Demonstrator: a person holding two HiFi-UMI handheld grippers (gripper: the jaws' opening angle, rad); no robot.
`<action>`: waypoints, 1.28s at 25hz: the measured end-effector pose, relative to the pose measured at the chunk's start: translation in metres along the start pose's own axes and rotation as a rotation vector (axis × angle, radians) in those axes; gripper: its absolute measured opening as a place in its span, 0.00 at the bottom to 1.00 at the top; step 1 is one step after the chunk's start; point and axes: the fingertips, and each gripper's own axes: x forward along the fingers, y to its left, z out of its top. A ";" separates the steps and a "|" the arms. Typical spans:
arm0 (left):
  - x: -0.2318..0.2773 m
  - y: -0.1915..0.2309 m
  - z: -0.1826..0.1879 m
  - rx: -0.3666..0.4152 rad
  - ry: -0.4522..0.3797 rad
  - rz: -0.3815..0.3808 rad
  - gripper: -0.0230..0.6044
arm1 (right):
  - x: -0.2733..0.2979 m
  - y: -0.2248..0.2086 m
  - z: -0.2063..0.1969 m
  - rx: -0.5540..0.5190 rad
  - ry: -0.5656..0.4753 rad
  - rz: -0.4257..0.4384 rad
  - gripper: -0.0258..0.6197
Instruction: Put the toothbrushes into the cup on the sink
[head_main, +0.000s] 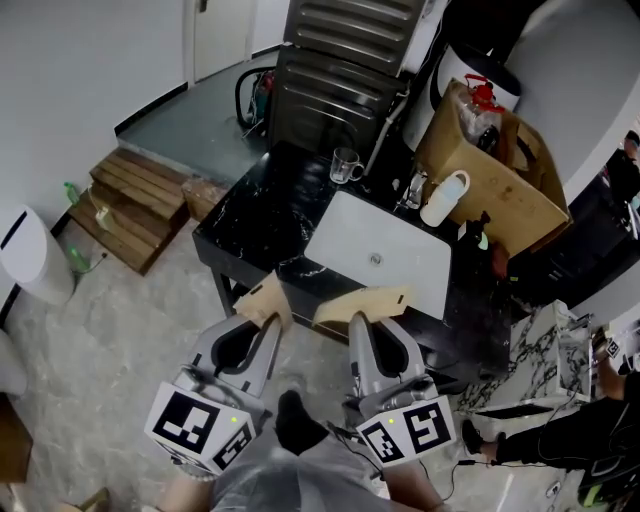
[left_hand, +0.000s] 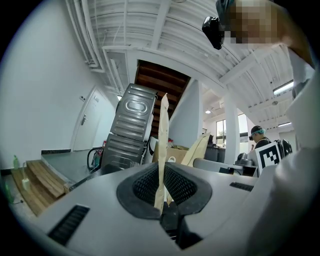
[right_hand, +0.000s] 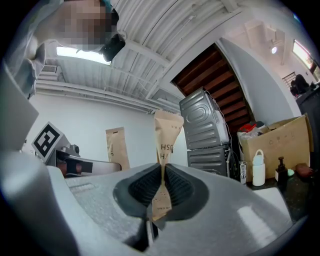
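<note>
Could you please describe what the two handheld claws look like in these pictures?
The left claw and right claw have matching smooth light-grey moulded shells, tapering forward, with dark slotted vents on top. At the rear of each sits a white cube printed with black square markers. Inside, black ribbed pads line a dark rounded recess.

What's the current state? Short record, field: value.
left gripper: shut on left paper packet
right gripper: shut on right paper packet
packet contents: not visible
packet position: both on the near side of the sink, neither at the cup
cup: clear glass, upright on black counter, behind the sink's left corner
sink: white basin, bare
right rear: white bottle, cardboard box
</note>
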 end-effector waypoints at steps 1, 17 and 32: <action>0.006 0.002 0.000 -0.001 0.000 -0.001 0.08 | 0.005 -0.003 -0.001 -0.005 0.002 0.003 0.07; 0.120 0.052 0.004 -0.007 0.016 0.045 0.08 | 0.102 -0.084 -0.005 0.007 0.013 0.067 0.07; 0.197 0.086 0.024 0.007 -0.021 0.121 0.08 | 0.161 -0.152 -0.001 0.042 -0.010 0.113 0.07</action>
